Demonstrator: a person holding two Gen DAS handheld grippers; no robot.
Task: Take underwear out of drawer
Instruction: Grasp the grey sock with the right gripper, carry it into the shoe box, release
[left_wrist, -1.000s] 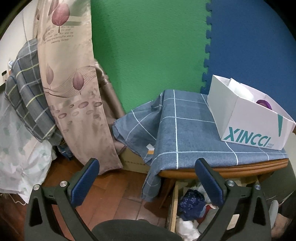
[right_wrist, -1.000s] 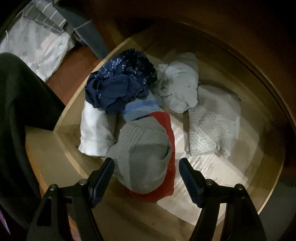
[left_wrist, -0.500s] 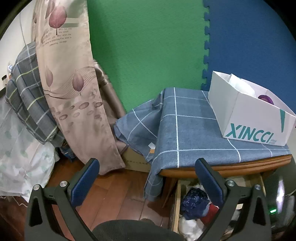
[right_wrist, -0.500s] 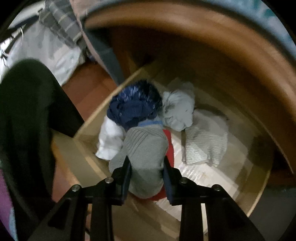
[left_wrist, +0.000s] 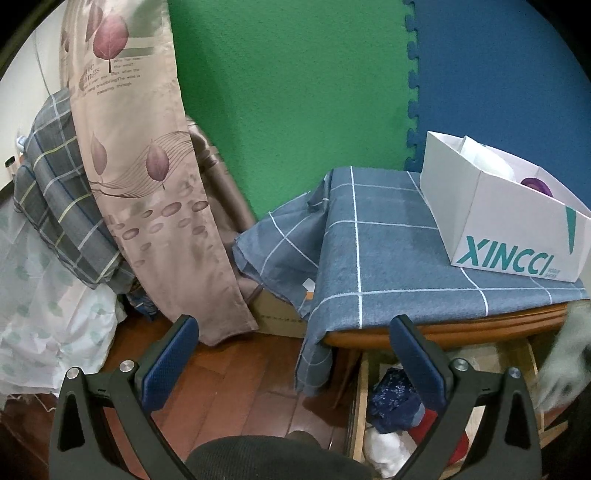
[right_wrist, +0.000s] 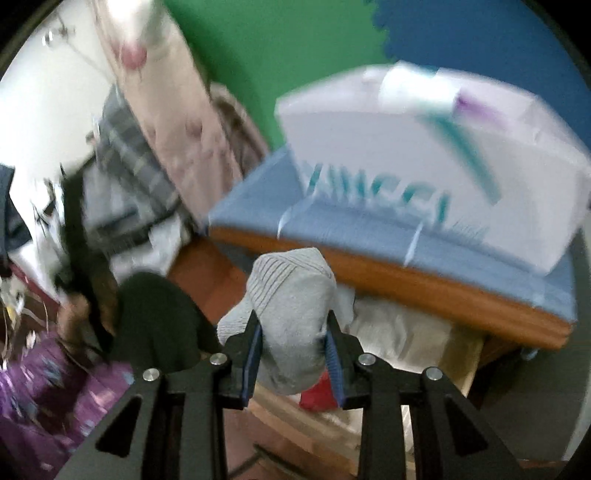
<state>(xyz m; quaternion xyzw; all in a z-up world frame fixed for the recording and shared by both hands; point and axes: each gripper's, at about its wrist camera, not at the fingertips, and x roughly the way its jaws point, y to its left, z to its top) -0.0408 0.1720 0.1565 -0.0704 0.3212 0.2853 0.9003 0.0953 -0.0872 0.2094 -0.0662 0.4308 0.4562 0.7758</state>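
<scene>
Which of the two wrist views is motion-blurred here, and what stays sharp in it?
Right wrist view: white lettered box and blue checked tablecloth smear; the right gripper and its grey ribbed garment stay sharp. Left wrist view: crisp, fisheye-curved, dark corners.

The grey underwear (right_wrist: 291, 306) is a ribbed knit cloth, soft and matt, pinched between the right gripper (right_wrist: 293, 354) pads, which are blue and finely ridged on matt black plastic fingers (right_wrist: 236, 369) with bright metal screws. The left gripper (left_wrist: 295, 365) has the same dimpled blue pads and matt black plastic. The table (left_wrist: 443, 328) edge is glossy varnished wood, covered by a matt woven blue checked cloth (left_wrist: 388, 251). At its right corner stands a smooth white cardboard box (left_wrist: 517, 236). The drawer (left_wrist: 360, 406) wall is pale bare wood. The floor (left_wrist: 240, 387) is polished reddish wood. The curtain (left_wrist: 147, 184) has a satin sheen. The wall mats (left_wrist: 295, 92) look like rough matt foam.
</scene>
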